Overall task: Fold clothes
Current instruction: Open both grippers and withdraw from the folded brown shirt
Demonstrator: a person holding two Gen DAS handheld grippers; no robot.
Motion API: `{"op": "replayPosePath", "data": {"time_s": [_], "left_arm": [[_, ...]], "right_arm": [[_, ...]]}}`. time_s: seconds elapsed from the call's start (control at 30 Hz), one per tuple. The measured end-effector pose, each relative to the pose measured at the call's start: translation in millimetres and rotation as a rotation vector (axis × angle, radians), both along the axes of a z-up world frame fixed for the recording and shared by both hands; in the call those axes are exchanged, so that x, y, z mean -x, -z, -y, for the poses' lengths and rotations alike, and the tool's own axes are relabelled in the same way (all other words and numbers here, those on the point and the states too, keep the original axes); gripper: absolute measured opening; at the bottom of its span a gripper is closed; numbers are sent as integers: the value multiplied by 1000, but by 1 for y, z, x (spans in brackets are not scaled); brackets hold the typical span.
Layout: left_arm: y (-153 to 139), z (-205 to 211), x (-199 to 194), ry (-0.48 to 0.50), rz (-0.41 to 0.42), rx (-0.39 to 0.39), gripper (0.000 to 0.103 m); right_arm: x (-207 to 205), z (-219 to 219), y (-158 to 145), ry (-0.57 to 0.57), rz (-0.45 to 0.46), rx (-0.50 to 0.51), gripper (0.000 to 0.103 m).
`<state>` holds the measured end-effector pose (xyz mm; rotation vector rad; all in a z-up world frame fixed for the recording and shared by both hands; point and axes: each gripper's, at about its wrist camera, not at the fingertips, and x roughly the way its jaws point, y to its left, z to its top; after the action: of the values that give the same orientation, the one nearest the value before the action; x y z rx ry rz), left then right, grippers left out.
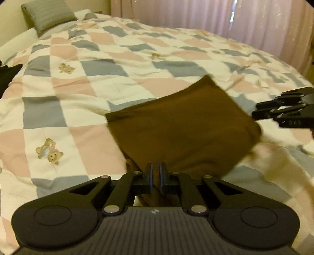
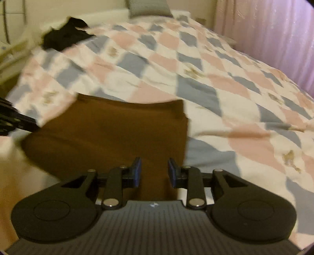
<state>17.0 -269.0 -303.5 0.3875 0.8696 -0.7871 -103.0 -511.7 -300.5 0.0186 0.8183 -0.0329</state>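
Left wrist view, close above the bed (image 1: 82, 109), facing obliquely down toward the pillow (image 1: 49, 15) at 11 o'clock, right wrist view likewise close, facing obliquely down, both sharing the brown garment (image 1: 182, 129) at centre, the checked quilt and the curtain (image 2: 274, 39).

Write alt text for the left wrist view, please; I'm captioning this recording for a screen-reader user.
The left gripper, jaws nearly together, pinches the near edge of a folded brown garment lying on a pink, grey and white checked quilt with teddy bear motifs. The right gripper reaches in from the right edge; a grey cushion sits far back.
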Motion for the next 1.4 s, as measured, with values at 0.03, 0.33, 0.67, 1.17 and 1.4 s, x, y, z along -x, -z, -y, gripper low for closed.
{"op": "replayPosePath", "data": {"time_s": [0.03, 0.33, 0.67, 1.17, 1.4], "left_arm": [[5, 4, 5, 16, 1, -15, 13], [-22, 22, 19, -171, -107, -62, 22], [-79, 17, 89, -301, -112, -146, 46], [-96, 5, 123, -359, -114, -185, 52], [-81, 3, 99, -342, -107, -137, 57]], "right_arm": [[0, -3, 4, -5, -12, -15, 24], [12, 5, -10, 204, -66, -202, 31], [87, -19, -73, 283, -39, -300, 51], [113, -32, -94, 263, -32, -304, 59], [96, -23, -76, 251, -83, -312, 64]]}}
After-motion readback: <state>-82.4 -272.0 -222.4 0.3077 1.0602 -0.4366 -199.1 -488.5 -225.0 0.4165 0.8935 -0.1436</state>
